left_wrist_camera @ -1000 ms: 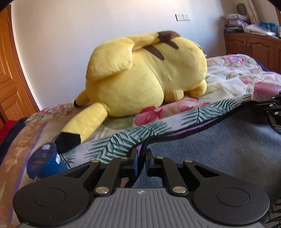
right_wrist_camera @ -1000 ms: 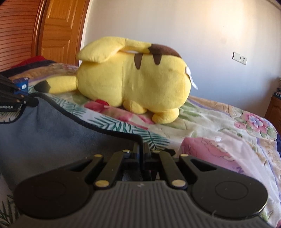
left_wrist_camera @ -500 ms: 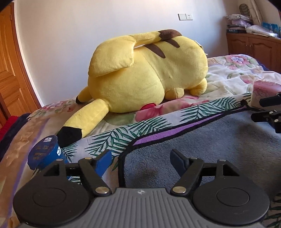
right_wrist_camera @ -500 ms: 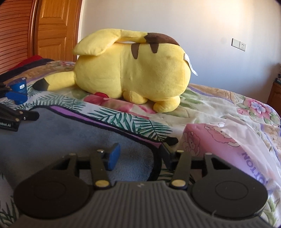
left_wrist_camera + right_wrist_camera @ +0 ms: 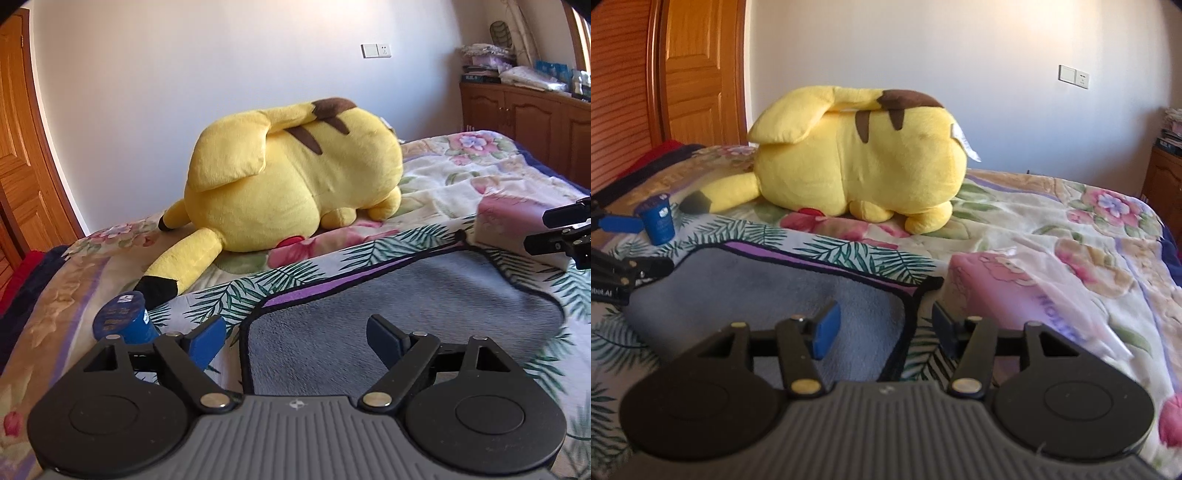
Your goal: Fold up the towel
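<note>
The towel [image 5: 388,317] is grey with a black and purple edge and a palm-leaf print side. It lies folded on the bed, also in the right wrist view [image 5: 783,295]. My left gripper [image 5: 295,339] is open over the towel's near left corner, holding nothing. My right gripper [image 5: 882,325] is open over the towel's near right corner, holding nothing. The right gripper's fingers [image 5: 561,229] show at the right edge of the left wrist view. The left gripper's fingers [image 5: 617,223] show at the left edge of the right wrist view.
A big yellow plush toy [image 5: 288,192] lies on the floral bedspread [image 5: 480,170] behind the towel. A blue cup [image 5: 122,317] stands left of the towel. A pink folded cloth [image 5: 1015,291] lies right of it. A wooden door [image 5: 698,74] and cabinet [image 5: 524,114] stand behind.
Both grippers were shut on the towel's edge one second ago. They have opened, let the towel drop onto the bed, and pulled back a little.
</note>
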`<act>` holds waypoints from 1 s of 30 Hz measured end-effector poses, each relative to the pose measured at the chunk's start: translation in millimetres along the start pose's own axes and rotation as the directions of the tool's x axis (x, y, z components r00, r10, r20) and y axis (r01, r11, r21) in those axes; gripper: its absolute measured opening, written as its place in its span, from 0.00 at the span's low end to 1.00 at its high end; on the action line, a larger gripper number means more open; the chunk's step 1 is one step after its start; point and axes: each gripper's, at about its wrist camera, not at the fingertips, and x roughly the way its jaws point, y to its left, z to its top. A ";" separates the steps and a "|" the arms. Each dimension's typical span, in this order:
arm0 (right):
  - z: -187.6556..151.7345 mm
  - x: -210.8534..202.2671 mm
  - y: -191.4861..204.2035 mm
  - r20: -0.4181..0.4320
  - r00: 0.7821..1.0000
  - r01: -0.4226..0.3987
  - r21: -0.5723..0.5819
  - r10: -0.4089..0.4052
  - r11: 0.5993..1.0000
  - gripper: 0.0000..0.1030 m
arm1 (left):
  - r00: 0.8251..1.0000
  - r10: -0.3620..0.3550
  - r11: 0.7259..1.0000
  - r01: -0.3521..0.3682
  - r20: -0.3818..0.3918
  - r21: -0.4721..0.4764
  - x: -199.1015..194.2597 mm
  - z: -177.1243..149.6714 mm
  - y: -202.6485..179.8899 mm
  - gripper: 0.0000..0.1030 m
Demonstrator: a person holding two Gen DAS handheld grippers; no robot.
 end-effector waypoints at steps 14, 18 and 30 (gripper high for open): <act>9.7 -82.8 12.1 0.033 0.999 -0.025 0.039 0.024 0.999 0.69 | 0.998 -0.035 0.999 0.035 0.058 0.002 -92.3 28.3 -13.2 0.73; 15.5 -107.2 15.6 0.053 0.998 -0.020 0.043 0.017 0.999 0.76 | 0.996 -0.032 0.999 0.033 0.080 -0.014 -121.6 42.3 -11.1 0.77; 34.4 -180.6 26.4 0.147 0.989 0.010 0.047 -0.017 0.999 1.00 | 0.986 -0.029 0.999 0.035 0.164 -0.034 -211.6 71.5 -15.3 0.84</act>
